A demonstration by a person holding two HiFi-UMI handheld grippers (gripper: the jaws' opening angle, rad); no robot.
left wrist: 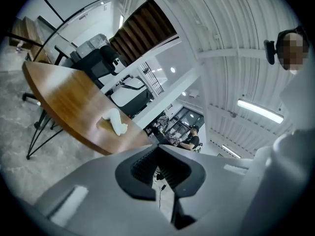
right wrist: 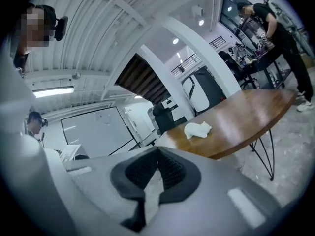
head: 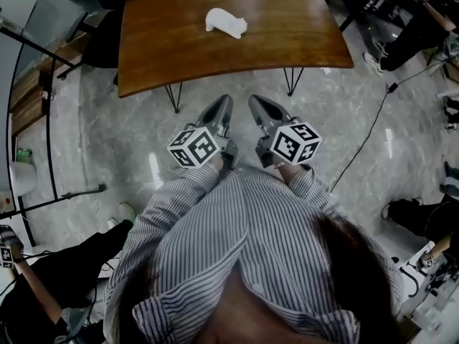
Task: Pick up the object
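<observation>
A small white animal-shaped figure (head: 226, 22) lies on the brown wooden table (head: 287, 41), toward its far middle. It shows too in the left gripper view as the white figure (left wrist: 115, 121) and in the right gripper view as the white figure (right wrist: 197, 130). My left gripper (head: 224, 101) and right gripper (head: 255, 101) hang side by side over the floor, short of the table's near edge. Both are shut with their tips together and hold nothing. Each points up toward the table.
The table stands on thin black hairpin legs (head: 174, 96) on a grey marble floor. A black cable (head: 366, 138) runs across the floor at right. People sit or stand at the edges, one at lower left (head: 50, 278), others at right (head: 423, 27). A black office chair (left wrist: 101, 58) stands behind the table.
</observation>
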